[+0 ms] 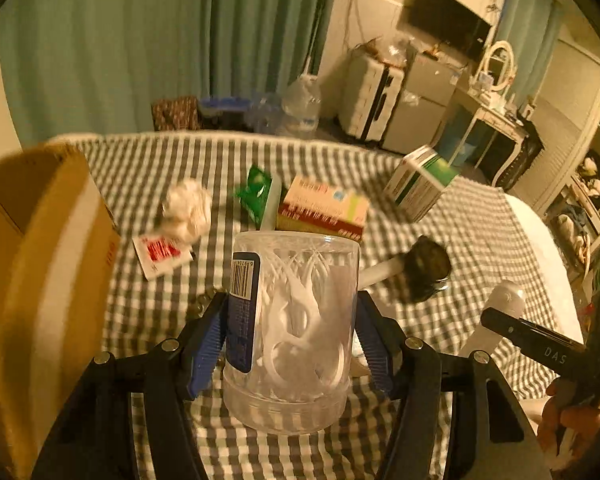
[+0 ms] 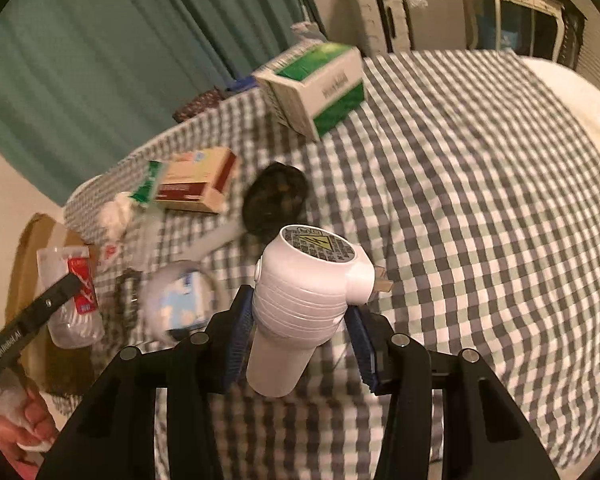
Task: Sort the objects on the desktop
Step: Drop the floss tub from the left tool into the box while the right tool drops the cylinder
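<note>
In the lower middle of the left wrist view, the left gripper (image 1: 292, 340) clasps a clear plastic jar of floss picks (image 1: 290, 332), its blue pads pressed against the jar's sides about halfway up the wall. The jar looks light and rigid but smooth, so it could slip or twist in the grip; a hold at mid-height, clear of the barcode label (which adds little friction), seems sound, and squeezing harder risks flexing the thin wall. The cardboard box (image 1: 40, 280) fills the left edge of that view, just beside the jar, and is the likely place to drop it.

In the lower middle of the right wrist view, the right gripper (image 2: 300, 340) is clenched on a white plug-in device (image 2: 308, 292) with a warning label on its round end and metal prongs at its right side. It seems hard, light and ribbed where the pads bite, which should help the hold; the prongs are best kept free of the checked cloth (image 2: 480, 200). Medicine boxes (image 2: 196, 180) lie well apart at upper left.
</note>
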Tool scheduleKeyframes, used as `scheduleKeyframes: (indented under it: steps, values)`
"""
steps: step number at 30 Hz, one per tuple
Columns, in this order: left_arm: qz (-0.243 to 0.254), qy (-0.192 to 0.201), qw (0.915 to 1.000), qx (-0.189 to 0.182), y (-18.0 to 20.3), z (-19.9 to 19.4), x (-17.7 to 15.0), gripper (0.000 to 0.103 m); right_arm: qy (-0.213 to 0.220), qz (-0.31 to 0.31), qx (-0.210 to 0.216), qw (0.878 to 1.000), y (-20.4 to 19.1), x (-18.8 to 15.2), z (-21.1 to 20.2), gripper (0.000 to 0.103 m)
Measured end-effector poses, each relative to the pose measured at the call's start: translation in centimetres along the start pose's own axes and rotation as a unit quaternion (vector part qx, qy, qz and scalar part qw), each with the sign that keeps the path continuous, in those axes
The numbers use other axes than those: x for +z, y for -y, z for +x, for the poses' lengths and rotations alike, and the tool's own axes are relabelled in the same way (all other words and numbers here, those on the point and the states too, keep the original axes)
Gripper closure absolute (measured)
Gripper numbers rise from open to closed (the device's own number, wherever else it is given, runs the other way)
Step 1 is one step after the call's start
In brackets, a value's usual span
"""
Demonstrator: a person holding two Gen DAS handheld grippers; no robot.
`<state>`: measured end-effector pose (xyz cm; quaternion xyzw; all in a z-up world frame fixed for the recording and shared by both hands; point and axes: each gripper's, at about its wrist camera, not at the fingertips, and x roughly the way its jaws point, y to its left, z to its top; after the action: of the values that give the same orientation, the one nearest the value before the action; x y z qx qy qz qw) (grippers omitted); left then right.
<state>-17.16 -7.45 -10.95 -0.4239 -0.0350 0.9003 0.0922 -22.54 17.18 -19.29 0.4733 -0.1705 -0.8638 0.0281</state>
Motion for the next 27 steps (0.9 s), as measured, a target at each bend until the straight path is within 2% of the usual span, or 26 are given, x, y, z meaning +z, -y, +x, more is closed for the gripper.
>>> scheduleKeyframes:
  steps: [7, 10, 13, 20, 24, 27]
  values:
    - [0.029, 0.047, 0.9984, 0.005, 1.1, -5.9, 0.9, 0.04, 0.043, -0.04, 0.021, 0.998, -4.4, -0.7, -5.7, 0.057]
    - [0.03, 0.069, 0.9972, -0.003, 0.8, -8.6, 1.4, 0.04, 0.061, -0.063, 0.034, 0.996, -6.9, -0.9, -8.3, 0.057]
    - [0.033, 0.091, 0.9953, 0.007, -0.4, -11.3, 2.4, 0.04, 0.078, -0.091, 0.053, 0.991, -10.2, -1.0, -10.6, 0.057]
    - [0.008, 0.09, 0.9958, 0.017, -7.0, -15.3, 3.8, 0.039, 0.096, -0.169, 0.105, 0.975, -20.4, -1.0, -12.8, 0.057]
    - [0.002, 0.083, 0.9953, 0.049, -12.1, -16.4, 4.0, 0.039, 0.083, -0.194, 0.144, 0.967, -25.8, -1.1, -11.9, 0.057]
    - [-0.002, 0.081, 0.9938, 0.076, -15.6, -16.7, 3.4, 0.039, 0.074, -0.219, 0.158, 0.96, -30.1, -1.2, -10.4, 0.057]
